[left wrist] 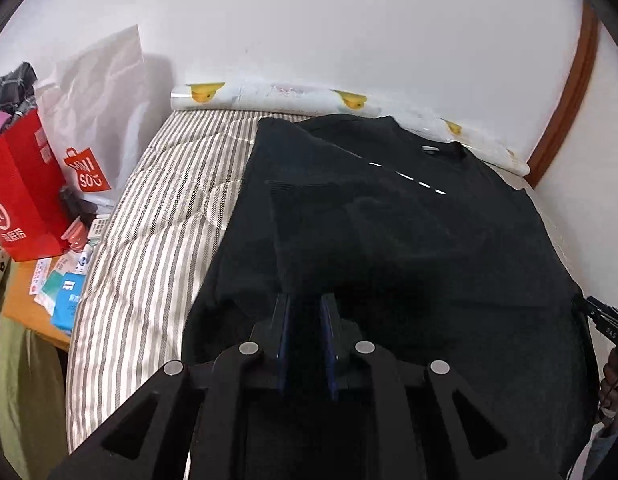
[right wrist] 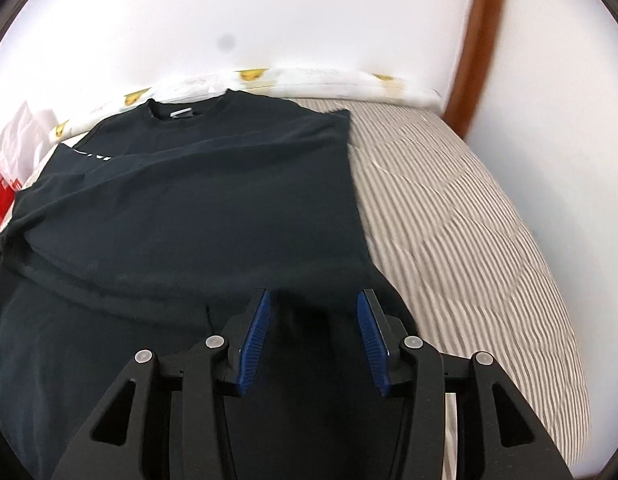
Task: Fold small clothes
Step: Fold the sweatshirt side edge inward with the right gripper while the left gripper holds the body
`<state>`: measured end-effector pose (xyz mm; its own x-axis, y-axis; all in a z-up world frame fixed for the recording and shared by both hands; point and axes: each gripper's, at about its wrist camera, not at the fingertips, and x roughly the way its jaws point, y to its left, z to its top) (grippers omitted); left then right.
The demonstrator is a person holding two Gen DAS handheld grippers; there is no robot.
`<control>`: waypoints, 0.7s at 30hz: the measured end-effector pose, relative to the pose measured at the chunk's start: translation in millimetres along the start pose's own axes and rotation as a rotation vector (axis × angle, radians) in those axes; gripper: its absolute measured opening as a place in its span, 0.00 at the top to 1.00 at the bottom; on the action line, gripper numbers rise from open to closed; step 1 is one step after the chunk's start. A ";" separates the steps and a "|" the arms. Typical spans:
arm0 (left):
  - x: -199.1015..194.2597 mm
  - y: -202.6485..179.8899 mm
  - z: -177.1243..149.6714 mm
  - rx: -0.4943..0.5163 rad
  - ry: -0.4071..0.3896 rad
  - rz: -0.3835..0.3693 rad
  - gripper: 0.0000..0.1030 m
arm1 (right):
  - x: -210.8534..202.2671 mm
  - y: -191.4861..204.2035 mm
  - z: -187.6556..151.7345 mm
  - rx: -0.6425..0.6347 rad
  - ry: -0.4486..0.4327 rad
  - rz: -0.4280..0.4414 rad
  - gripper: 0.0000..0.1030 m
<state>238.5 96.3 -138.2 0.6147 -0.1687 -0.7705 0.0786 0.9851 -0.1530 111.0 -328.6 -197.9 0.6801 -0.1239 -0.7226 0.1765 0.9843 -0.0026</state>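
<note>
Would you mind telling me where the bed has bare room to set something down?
Striped quilt lies bare left of the black T-shirt, and right of it toward the wooden frame. The side table by the red bag is crowded.

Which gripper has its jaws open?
The right gripper: its blue pads stand well apart above the black T-shirt. The left gripper is nearly closed.

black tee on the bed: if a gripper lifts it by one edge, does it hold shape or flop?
Likely flops: the black T-shirt lies limp and creased on the striped quilt, one side already folded over itself. Probably light, so a pinch should carry it. The quilt looks soft, so a push would likely bunch the fabric rather than slide it.
</note>
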 end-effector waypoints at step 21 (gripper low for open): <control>-95.9 -24.0 -109.2 0.002 -0.006 0.063 0.64 | -95.1 -54.2 -120.4 0.114 0.020 0.030 0.54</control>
<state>92.0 85.3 -128.2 0.6233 -0.1059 -0.7748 0.0406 0.9938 -0.1031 -48.9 -355.1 -212.3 0.6725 -0.0911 -0.7345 0.2371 0.9666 0.0972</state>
